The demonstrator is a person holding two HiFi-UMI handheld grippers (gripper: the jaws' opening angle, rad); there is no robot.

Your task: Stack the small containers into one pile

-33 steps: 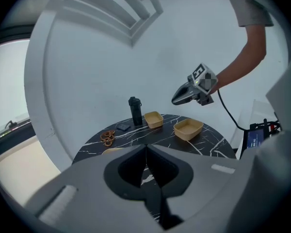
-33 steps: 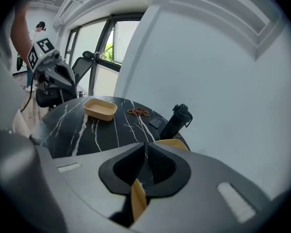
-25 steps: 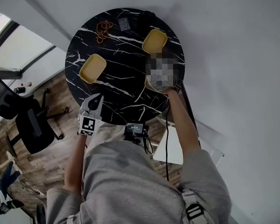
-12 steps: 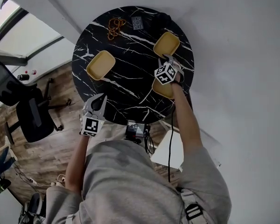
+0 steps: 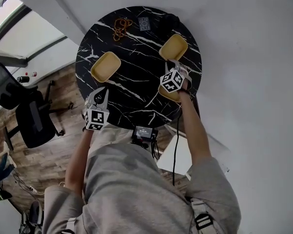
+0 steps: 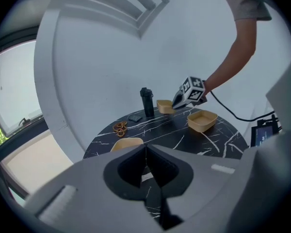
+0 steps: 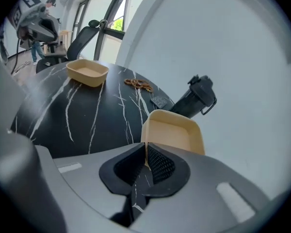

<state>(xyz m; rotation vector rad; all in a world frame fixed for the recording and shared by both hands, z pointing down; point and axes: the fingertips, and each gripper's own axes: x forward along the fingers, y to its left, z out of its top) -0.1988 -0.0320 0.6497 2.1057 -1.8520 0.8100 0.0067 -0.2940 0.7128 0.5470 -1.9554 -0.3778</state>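
Three tan containers sit on the round black marble table [image 5: 136, 82]: one at the left [image 5: 106, 66], one far right [image 5: 174, 47], one near right [image 5: 169, 94] partly under my right hand. My right gripper [image 5: 176, 65] is closing, and the near rim of the far right container [image 7: 177, 130] is pinched between its pads. My left gripper [image 5: 101, 91] hovers shut and empty over the table's near left edge, short of the left container [image 6: 126, 143].
A dark bottle [image 7: 196, 101], a brown chain-like item [image 7: 139, 85] and a small dark card [image 7: 159, 101] lie at the table's far side. An office chair [image 5: 24, 116] stands left of the table. A small screen device [image 5: 143, 133] hangs at the near edge.
My right gripper has reached forward over the near right container and its jaws have come together at the far right container's rim. The left gripper has hardly moved.
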